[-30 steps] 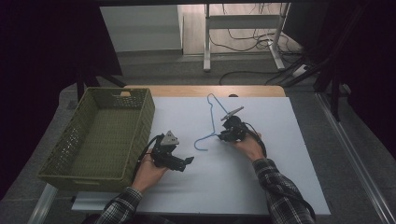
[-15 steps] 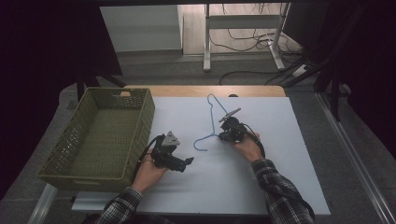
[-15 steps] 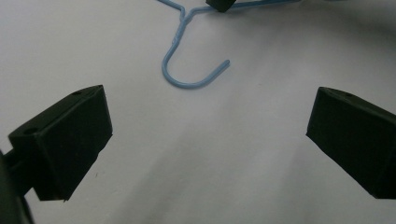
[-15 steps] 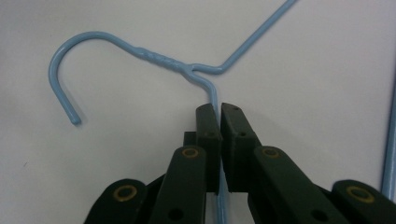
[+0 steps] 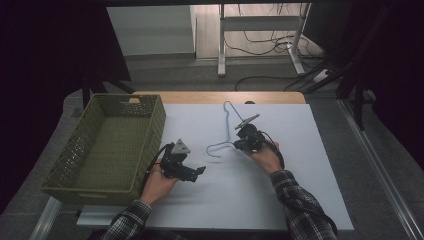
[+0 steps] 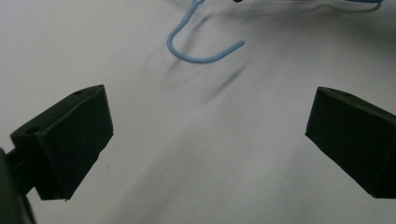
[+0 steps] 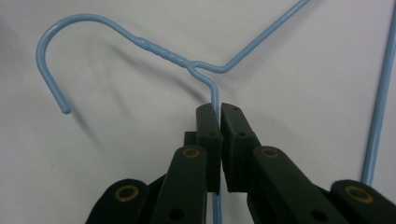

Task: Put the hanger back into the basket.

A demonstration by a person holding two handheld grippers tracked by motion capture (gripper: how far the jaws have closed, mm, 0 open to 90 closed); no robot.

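A light blue wire hanger [image 5: 227,122] lies on the white table [image 5: 300,165], its hook [image 5: 215,150] pointing toward the near left. My right gripper [image 5: 239,143] is shut on the hanger wire just below the twisted neck. In the right gripper view the thin wire [image 7: 159,46] runs between the pressed pads [image 7: 208,123] of that gripper [image 7: 219,109]. My left gripper [image 5: 200,171] rests near the basket, open and holding nothing. In the left gripper view its jaws [image 6: 205,140] stand wide apart above the bare table, with the hanger's hook [image 6: 201,56] farther ahead.
A green woven basket [image 5: 155,120] stands at the left of the table with nothing visible inside. A wooden strip [image 5: 215,97] borders the table's far edge. Beyond it are desk legs and cables [image 5: 260,50] on the floor.
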